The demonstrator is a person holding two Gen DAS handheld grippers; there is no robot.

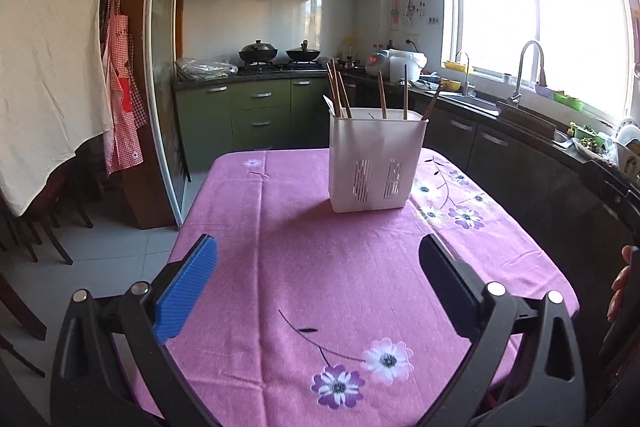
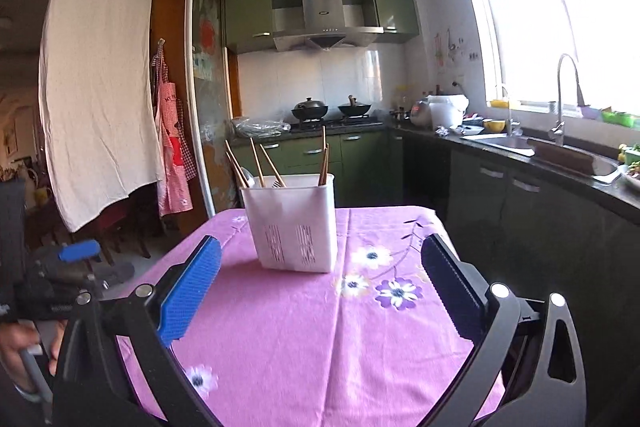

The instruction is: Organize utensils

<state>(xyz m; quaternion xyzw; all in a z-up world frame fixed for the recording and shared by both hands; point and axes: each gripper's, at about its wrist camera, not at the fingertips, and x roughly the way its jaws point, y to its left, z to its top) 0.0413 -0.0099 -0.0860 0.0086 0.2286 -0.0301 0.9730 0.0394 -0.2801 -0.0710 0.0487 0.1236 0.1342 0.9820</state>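
A: What is at the left of the left wrist picture?

B: A big white cloth (image 1: 52, 59) hangs there, soft and wrinkly. Next to it hangs a red checked apron (image 1: 122, 95).

A: And lower down?

B: The left gripper (image 1: 318, 281) has two black arms. Its left pad (image 1: 188, 293) is blue and bumpy. The two sides stand far apart, with nothing between them but table.

A: What is the table like?

B: It wears a pink tablecloth (image 1: 312, 259), a bit creased, with white and purple flowers. Its left edge drops to a grey tiled floor (image 1: 120, 255). That side has free room.

A: Where are the utensils?

B: In the middle, a little right, near the far edge. A white plastic holder (image 1: 376, 163), boxy with thin slots low down, stands upright. Brown wooden chopsticks (image 1: 338, 89) poke out of the top, leaning different ways.

A: And the right side?

B: Dark cabinets run close along the table, with a shiny curved tap (image 1: 528, 71) under a bright window.

A: The right wrist picture?

B: The other gripper shows blurry at the left edge, with fingers around its handle. The right gripper (image 2: 320, 287) is wide apart and empty too. The holder (image 2: 294, 223) sits up ahead, between its pads, well away from them.
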